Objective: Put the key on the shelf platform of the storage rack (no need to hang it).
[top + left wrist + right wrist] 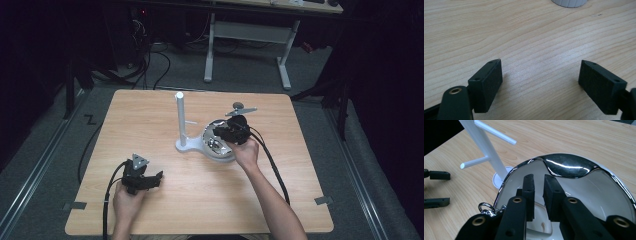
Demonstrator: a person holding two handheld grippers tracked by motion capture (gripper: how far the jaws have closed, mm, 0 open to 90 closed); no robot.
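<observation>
A white bowl with a chrome rim (227, 156) (569, 165) sits mid-table beside a white peg stand (180, 120) (484, 147). My right gripper (220, 134) (539, 178) hangs over the bowl. Its jaws stand a narrow gap apart and I see nothing between them. A small metal key ring with a clasp (486, 208) shows at the bowl's edge, just left of the left jaw and partly hidden by it. My left gripper (157, 180) (541, 60) (441, 188) rests low over bare wood at the front left, open and empty.
The wooden table (165, 205) has bare wood around both hands. A white ribbed edge (569, 2) peeks in at the top of the left gripper view. Beyond the table stand a white desk frame (245, 35) and floor cables (150, 65).
</observation>
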